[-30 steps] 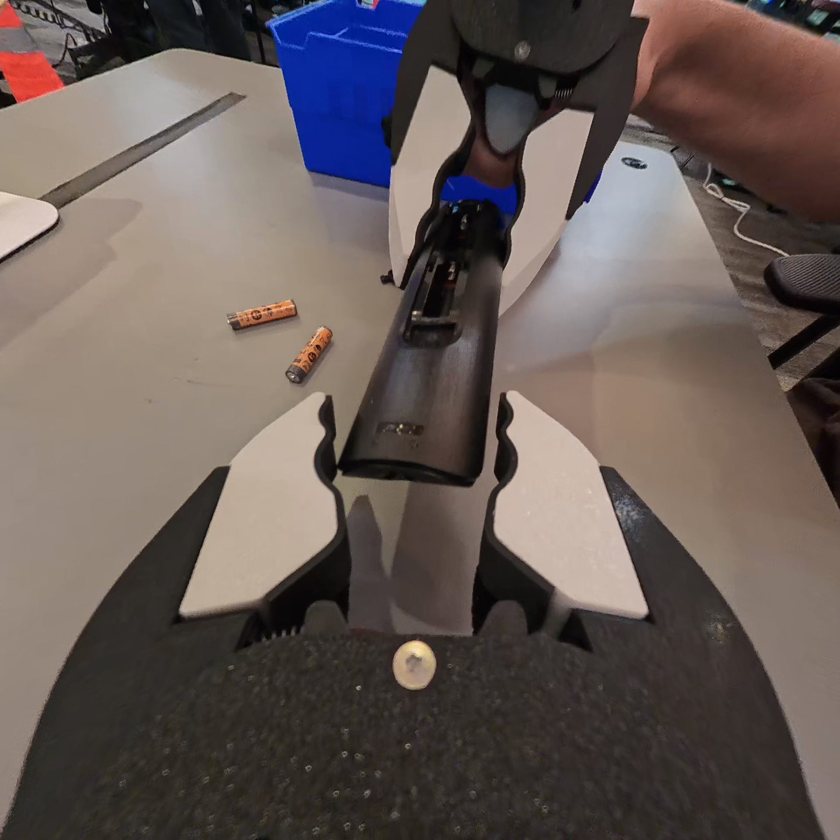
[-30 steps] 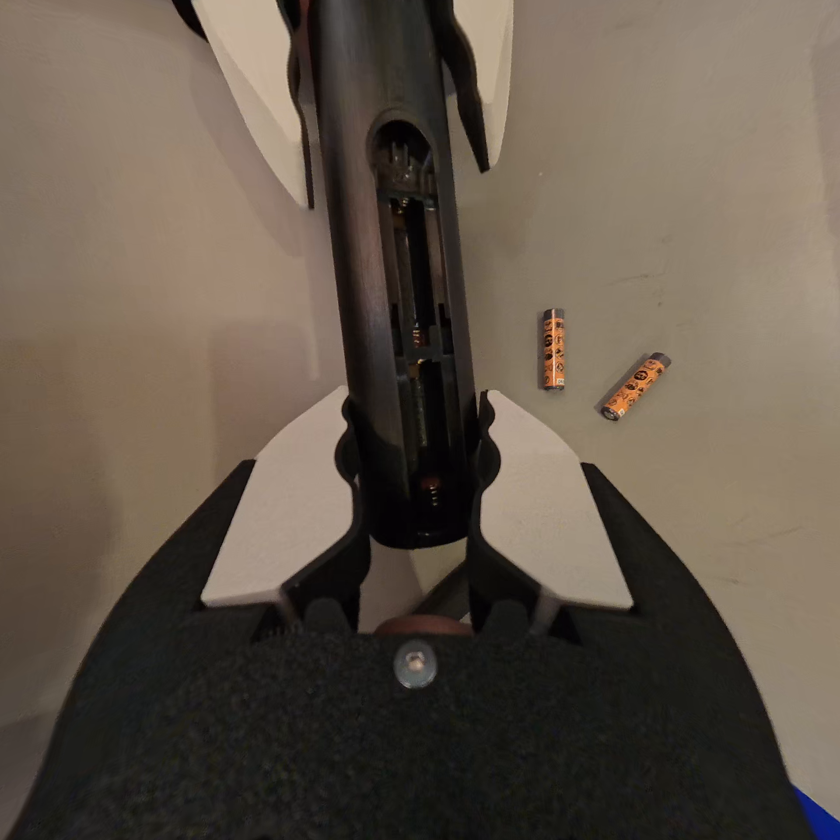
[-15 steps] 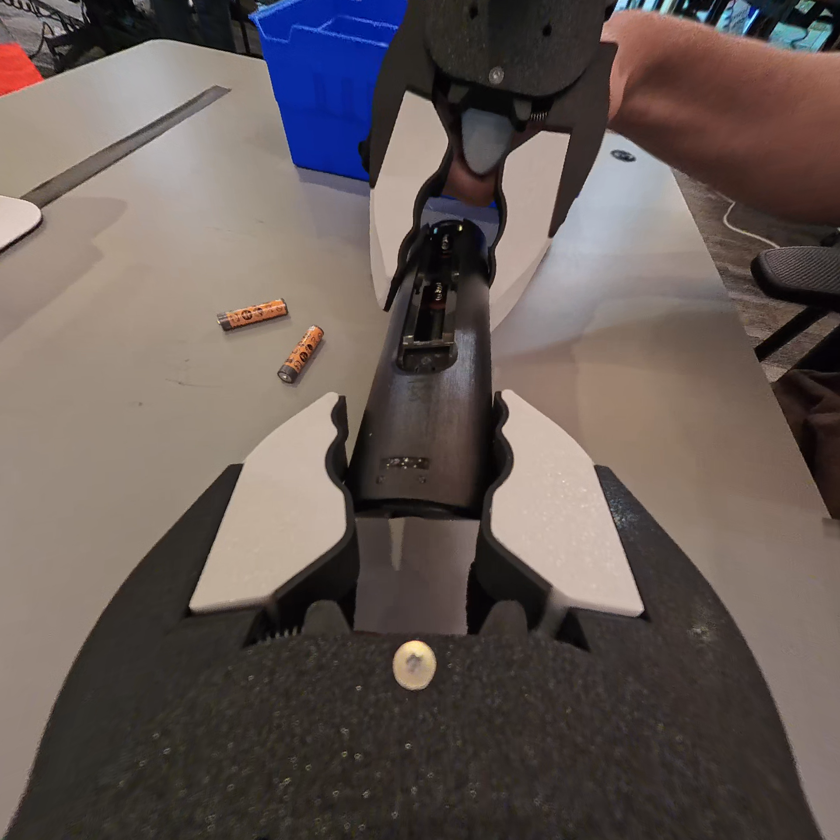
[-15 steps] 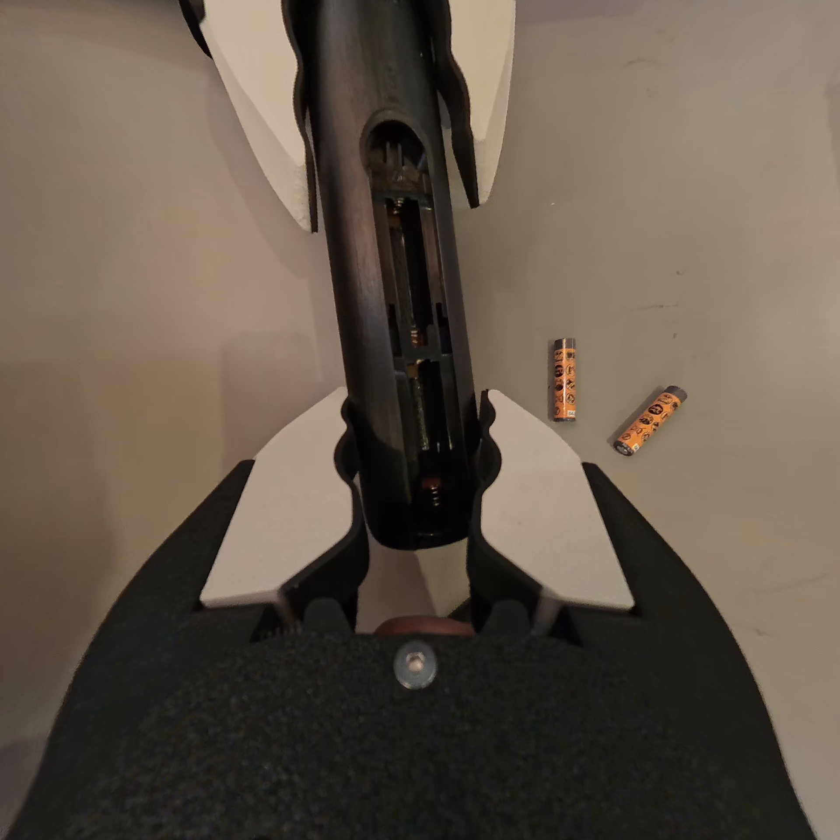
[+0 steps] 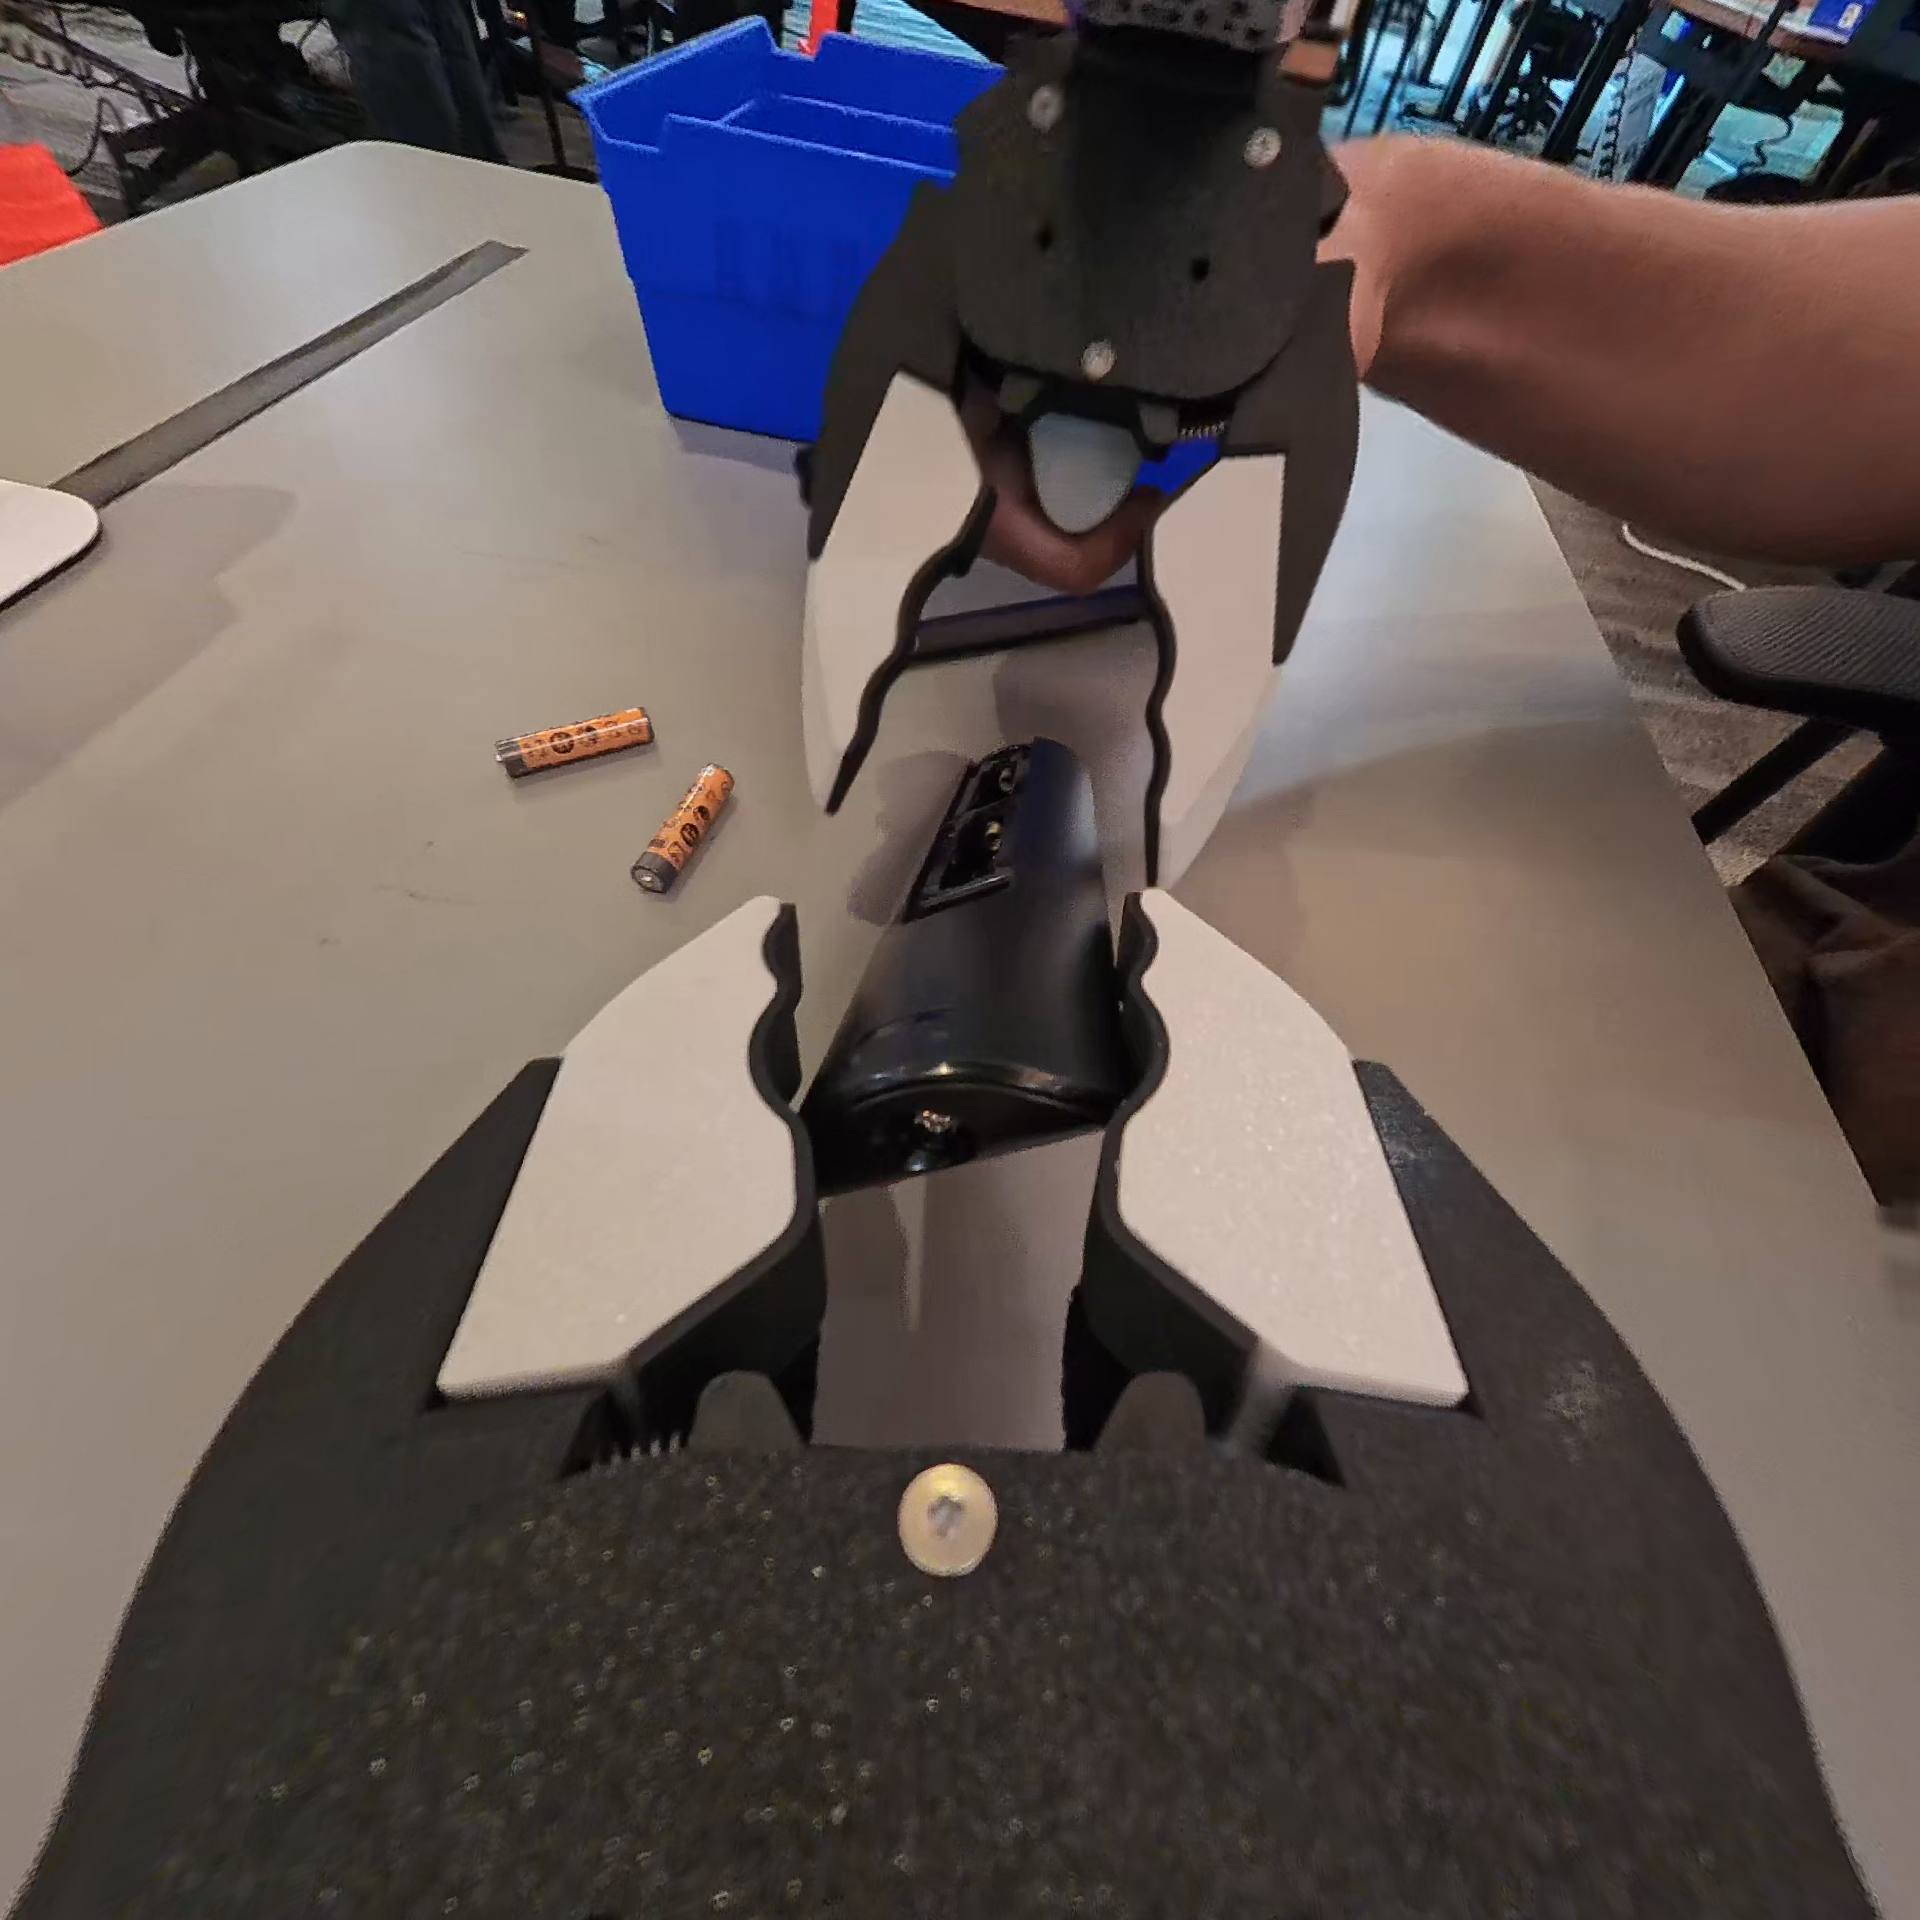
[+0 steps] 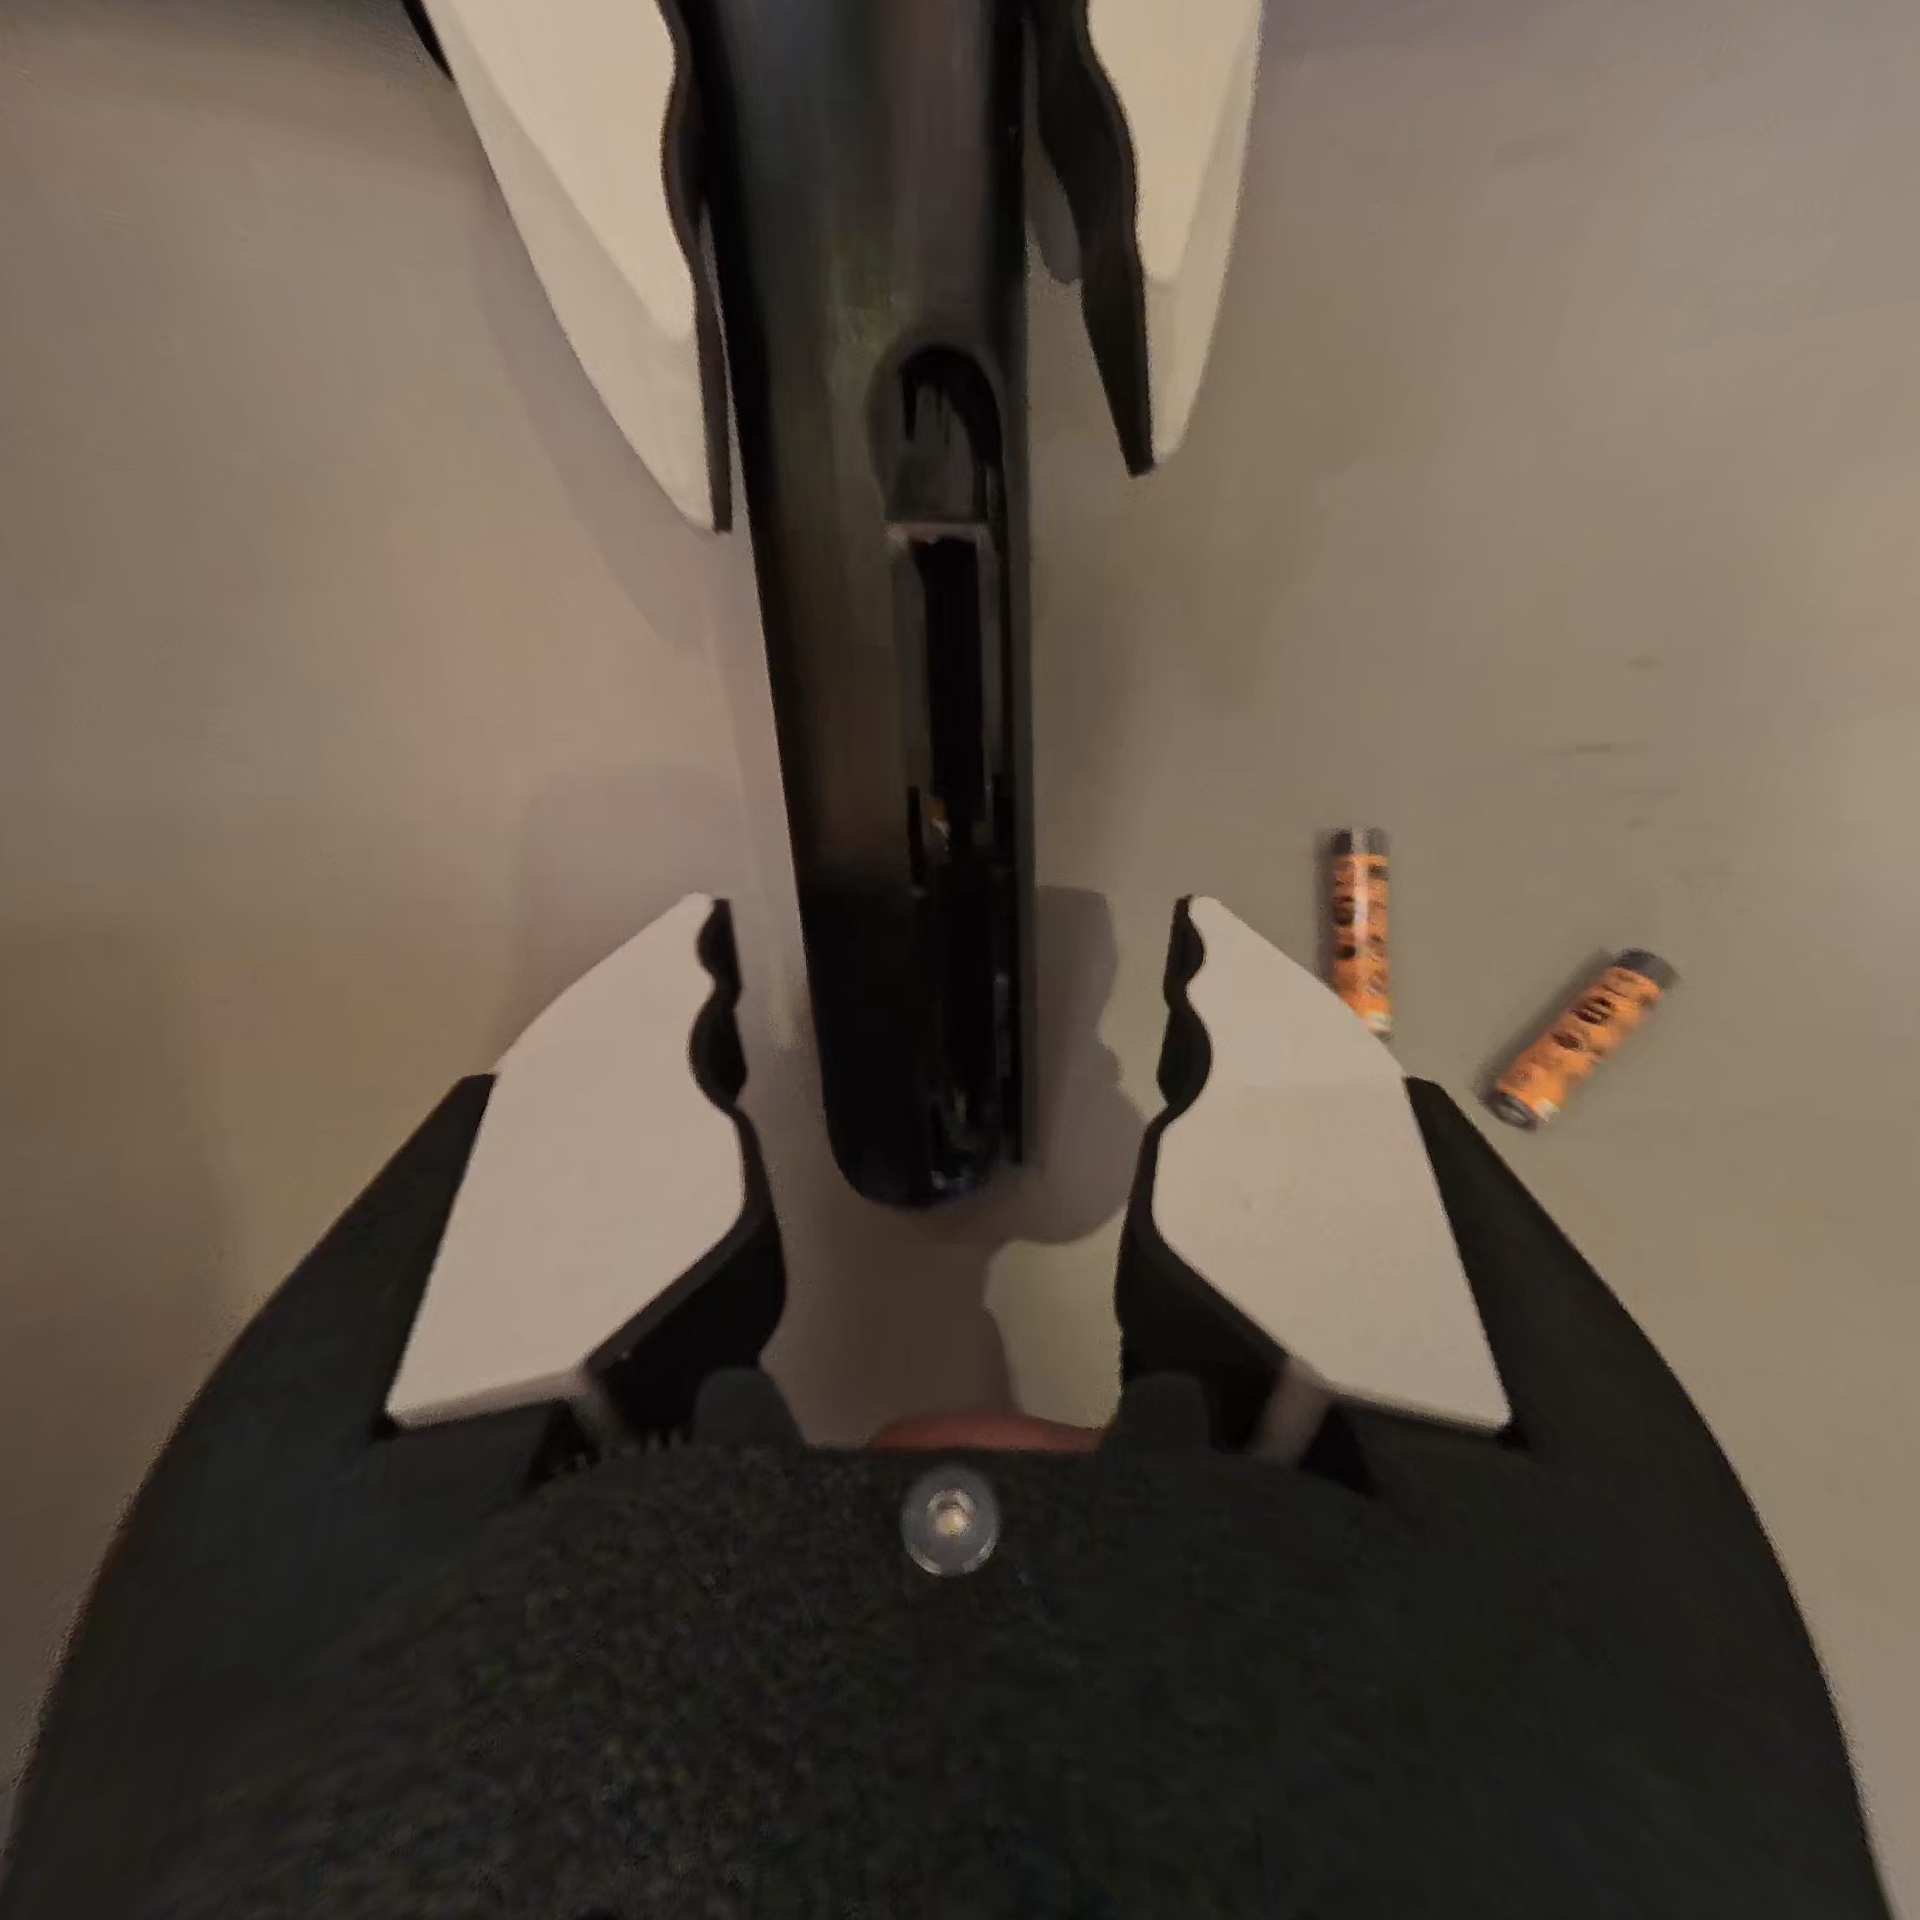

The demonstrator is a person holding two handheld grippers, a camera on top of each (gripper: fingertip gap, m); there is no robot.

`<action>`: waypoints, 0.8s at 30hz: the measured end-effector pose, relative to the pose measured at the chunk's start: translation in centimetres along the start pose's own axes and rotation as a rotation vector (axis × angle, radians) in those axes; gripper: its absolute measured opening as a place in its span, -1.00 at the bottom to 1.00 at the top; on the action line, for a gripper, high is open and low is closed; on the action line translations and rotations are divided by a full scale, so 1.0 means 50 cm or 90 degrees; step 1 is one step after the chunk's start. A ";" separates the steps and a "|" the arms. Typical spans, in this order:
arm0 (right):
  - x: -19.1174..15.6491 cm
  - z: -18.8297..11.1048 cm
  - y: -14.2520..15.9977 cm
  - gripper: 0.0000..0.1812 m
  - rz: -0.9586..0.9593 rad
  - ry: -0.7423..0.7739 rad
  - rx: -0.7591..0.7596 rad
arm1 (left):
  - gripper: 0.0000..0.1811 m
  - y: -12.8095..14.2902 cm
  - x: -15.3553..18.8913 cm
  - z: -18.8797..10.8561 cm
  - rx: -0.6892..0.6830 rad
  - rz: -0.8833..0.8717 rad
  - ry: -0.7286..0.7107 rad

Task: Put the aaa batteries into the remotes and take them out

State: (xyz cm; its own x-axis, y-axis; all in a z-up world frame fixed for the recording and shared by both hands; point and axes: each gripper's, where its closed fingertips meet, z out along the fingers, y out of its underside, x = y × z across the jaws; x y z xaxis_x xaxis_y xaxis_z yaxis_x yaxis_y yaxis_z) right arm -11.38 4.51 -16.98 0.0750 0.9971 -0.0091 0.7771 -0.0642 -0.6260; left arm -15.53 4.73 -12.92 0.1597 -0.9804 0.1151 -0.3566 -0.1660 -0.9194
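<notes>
A black remote (image 5: 977, 997) lies along the grey table with its battery compartment (image 5: 971, 831) open and no battery showing in it. My left gripper (image 5: 956, 914) is shut on the remote's near end, which sits tilted between the fingers. My right gripper (image 5: 997, 831) is open and hangs just above the remote's far end without touching it. In the right wrist view the remote (image 6: 862, 727) runs between the spread right gripper (image 6: 948, 914) and the left gripper (image 6: 925, 494). Two orange AAA batteries (image 5: 575, 741) (image 5: 683, 827) lie loose on the table, and both show in the right wrist view (image 6: 1356, 930) (image 6: 1579, 1039).
A blue bin (image 5: 748, 260) stands at the back behind the right gripper. A person's forearm (image 5: 1610, 343) reaches in from the right. A dark strip (image 5: 291, 364) crosses the table at the left, near a white object (image 5: 31, 520). A chair (image 5: 1808, 644) stands past the table's right edge. Tip to tip, the grippers are about 6 cm apart. My right gripper's tips are some 30 cm from the white object (image 5: 31, 520).
My right gripper has opened, let go of the remote's far end and lifted off it. My left gripper has closed on the near end, and the remote has rolled a little.
</notes>
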 end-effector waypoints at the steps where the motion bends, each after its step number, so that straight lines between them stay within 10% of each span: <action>1: -0.005 0.012 0.002 -0.09 0.005 -0.014 -0.018 | -0.36 0.001 0.004 0.001 -0.003 0.009 0.003; 5: -0.026 0.046 0.022 -0.44 0.009 -0.085 -0.101 | -0.35 0.006 0.009 0.004 -0.009 0.039 -0.004; 24: 0.023 0.029 -0.063 -0.46 0.011 0.036 0.063 | -0.16 -0.065 -0.033 -0.040 0.165 -0.088 -0.014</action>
State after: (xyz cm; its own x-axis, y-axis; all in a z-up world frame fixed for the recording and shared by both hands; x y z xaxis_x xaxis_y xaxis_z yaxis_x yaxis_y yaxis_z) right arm -14.64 5.90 -16.13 0.1254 0.9919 0.0225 0.7102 -0.0739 -0.7001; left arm -16.49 6.66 -9.39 0.2107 -0.9475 0.2407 -0.0834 -0.2627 -0.9613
